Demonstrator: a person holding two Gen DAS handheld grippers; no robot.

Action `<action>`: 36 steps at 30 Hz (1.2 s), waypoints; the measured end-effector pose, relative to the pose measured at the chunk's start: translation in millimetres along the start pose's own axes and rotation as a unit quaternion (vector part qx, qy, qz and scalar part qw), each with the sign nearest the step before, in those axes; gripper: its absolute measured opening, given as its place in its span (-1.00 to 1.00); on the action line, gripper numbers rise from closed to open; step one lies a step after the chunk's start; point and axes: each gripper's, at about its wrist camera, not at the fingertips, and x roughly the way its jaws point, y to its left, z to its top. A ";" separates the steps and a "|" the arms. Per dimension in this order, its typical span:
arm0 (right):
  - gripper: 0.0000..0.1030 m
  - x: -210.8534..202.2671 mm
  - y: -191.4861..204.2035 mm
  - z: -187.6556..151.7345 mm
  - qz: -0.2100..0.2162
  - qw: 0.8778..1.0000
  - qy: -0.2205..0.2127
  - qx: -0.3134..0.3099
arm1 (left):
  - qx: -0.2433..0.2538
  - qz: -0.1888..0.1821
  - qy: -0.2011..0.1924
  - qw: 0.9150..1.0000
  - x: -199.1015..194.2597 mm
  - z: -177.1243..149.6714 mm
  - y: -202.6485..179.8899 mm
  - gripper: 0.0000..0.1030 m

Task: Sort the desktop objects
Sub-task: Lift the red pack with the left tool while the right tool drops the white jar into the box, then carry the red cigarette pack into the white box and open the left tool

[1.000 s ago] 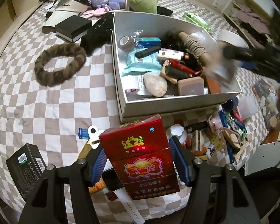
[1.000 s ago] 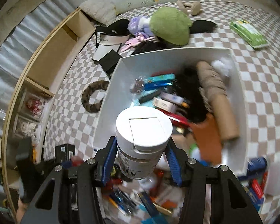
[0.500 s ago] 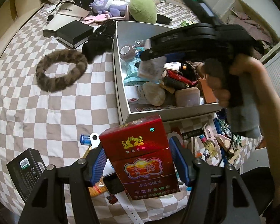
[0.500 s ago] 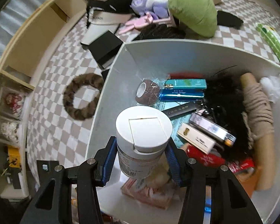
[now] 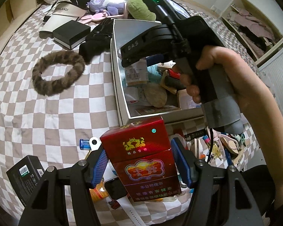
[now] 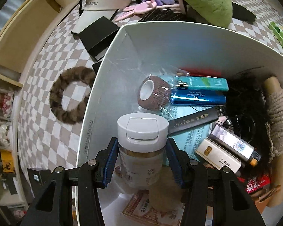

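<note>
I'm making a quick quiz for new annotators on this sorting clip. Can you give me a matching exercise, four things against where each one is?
Things:
1. red carton
2. white-capped bottle
3. furry brown ring
4. brown tape roll

Places:
A. lying inside the white box
B. on the checkered cloth, left of the box
C. between the left gripper fingers
D. between the right gripper fingers, over the box

Pairs: 1-C, 2-D, 3-B, 4-A

One white rectangular storage box [image 6: 96, 101], one brown furry ring [image 5: 56, 73], one white-capped clear plastic bottle [image 6: 141, 150], one red cardboard cigarette pack [image 5: 141, 158], two black cardboard boxes [image 5: 71, 33] [image 5: 24, 175], one brown tape roll [image 6: 152, 94], one green plush toy [image 6: 205, 1].
</note>
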 end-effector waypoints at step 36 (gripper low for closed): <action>0.02 -134.4 -106.2 -65.0 0.046 0.993 -0.081 0.069 | 0.011 0.045 -0.096 0.994 0.3 66.7 -44.1 0.25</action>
